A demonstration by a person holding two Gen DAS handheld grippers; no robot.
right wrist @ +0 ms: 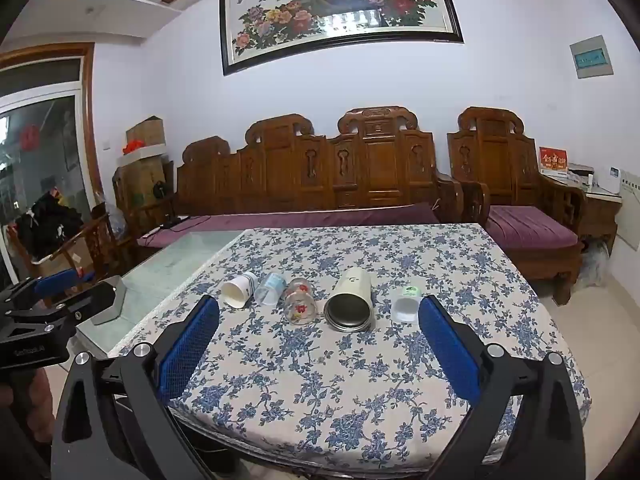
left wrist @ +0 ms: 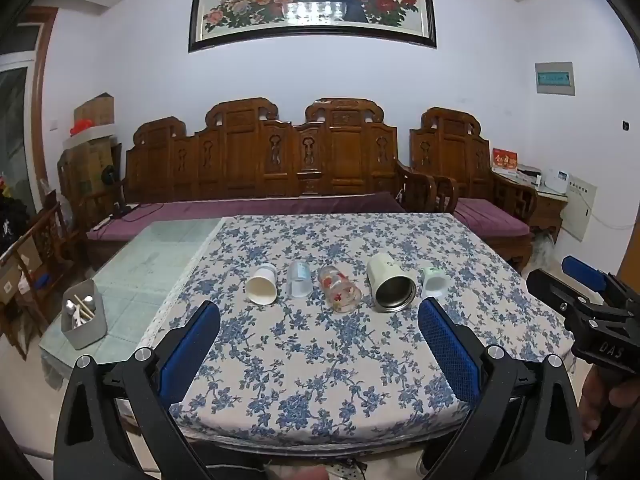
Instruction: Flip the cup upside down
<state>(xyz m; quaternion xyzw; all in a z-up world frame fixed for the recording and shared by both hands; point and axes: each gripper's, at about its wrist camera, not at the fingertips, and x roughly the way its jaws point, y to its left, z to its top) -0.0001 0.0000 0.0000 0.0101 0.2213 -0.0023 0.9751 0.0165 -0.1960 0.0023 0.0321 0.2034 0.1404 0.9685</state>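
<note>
Holding both grippers above near table edge, jaws wide, empty: left gripper, right gripper. We see five cups on sides at 12 o'clock; steel-lined tumbler largest.

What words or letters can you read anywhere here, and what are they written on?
"DAS": on the black body of the right claw, seen from the left wrist view.
Black body of the left claw: a small pale brand line, too blurred to read.
Red box on the side cabinet: gold characters, too blurred to read.
Wall panel: green label, too small to read.
Paper cup and cream tumbler: marks too small to read.
</note>
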